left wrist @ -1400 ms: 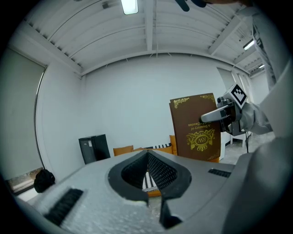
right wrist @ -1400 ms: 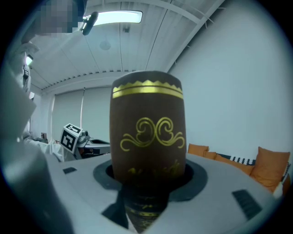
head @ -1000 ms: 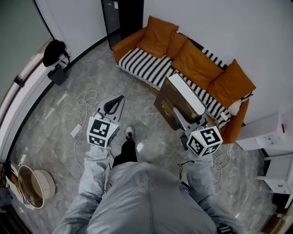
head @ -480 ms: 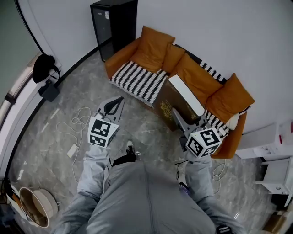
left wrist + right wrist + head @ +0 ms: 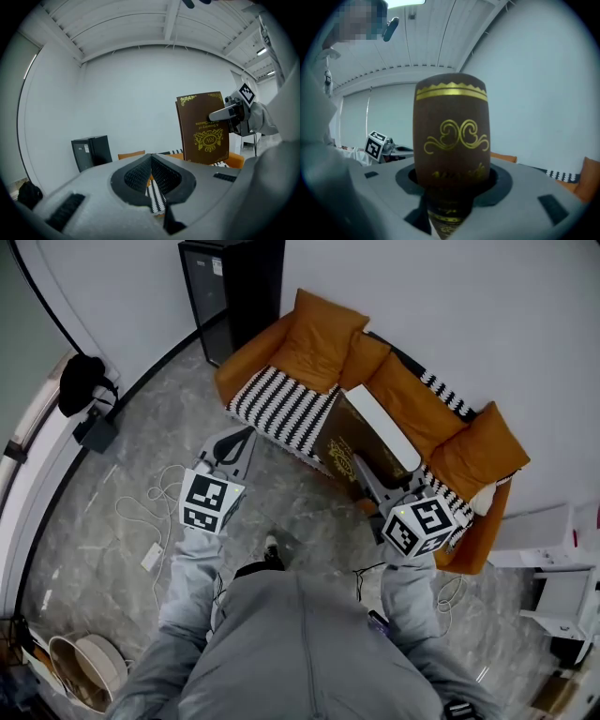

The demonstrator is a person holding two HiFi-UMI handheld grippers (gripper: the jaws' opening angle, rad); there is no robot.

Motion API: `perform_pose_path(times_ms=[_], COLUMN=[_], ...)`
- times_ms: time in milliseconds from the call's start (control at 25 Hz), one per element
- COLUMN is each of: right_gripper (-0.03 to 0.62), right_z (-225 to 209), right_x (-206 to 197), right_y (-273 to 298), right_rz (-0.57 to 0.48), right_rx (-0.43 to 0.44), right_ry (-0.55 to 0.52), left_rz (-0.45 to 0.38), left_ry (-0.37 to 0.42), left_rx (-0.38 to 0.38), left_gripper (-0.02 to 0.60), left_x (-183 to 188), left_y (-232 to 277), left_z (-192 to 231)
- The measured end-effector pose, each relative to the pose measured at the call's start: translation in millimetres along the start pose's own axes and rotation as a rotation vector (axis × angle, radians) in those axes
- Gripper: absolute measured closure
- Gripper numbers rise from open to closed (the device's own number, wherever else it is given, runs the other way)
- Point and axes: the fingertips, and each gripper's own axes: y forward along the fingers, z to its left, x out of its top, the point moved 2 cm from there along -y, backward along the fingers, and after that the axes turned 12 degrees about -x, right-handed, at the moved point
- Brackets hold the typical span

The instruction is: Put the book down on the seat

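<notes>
A brown book with gold ornament (image 5: 361, 442) stands upright in my right gripper (image 5: 362, 471), which is shut on its lower part. In the right gripper view its spine (image 5: 451, 140) fills the middle. It hangs over the front edge of the orange sofa (image 5: 314, 329), above the black-and-white striped seat cover (image 5: 281, 404). In the left gripper view the book (image 5: 204, 129) shows at the right with the right gripper (image 5: 225, 112) on it. My left gripper (image 5: 237, 439) is shut and holds nothing, left of the book and short of the seat. Its jaws (image 5: 151, 161) meet at the tip.
A black cabinet (image 5: 225, 287) stands left of the sofa against the wall. A black bag (image 5: 80, 385) and white cables (image 5: 150, 512) lie on the grey floor at the left. A round basket (image 5: 84, 667) sits at bottom left, white furniture (image 5: 562, 568) at the right.
The person has stepped closer to the sofa, so the book now hangs over the seat's front edge. Both grippers keep the same grip.
</notes>
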Motion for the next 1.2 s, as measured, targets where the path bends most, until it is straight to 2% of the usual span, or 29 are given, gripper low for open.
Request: perform_pose_path(times_ms=[560,880,1200], right_gripper=[0.352,0.352,0.352], right_z=[2,-5,-24], right_x=[-5,-7,-13], right_y=[87,117,156], right_rz=[0.015,0.023,0.039], right_rx=[-0.045,-0.056,-0.045], right_ry=[0.027,0.052,0.06], left_rz=[0.049,0.074,0.062], left_ry=[-0.037,-0.053,-0.055], left_rx=[-0.057,-0.074,-0.06], left_gripper=[0.557,0.557,0.557], left_x=[-37,-46,-48], left_y=[34,54,85], left_z=[82,106,135])
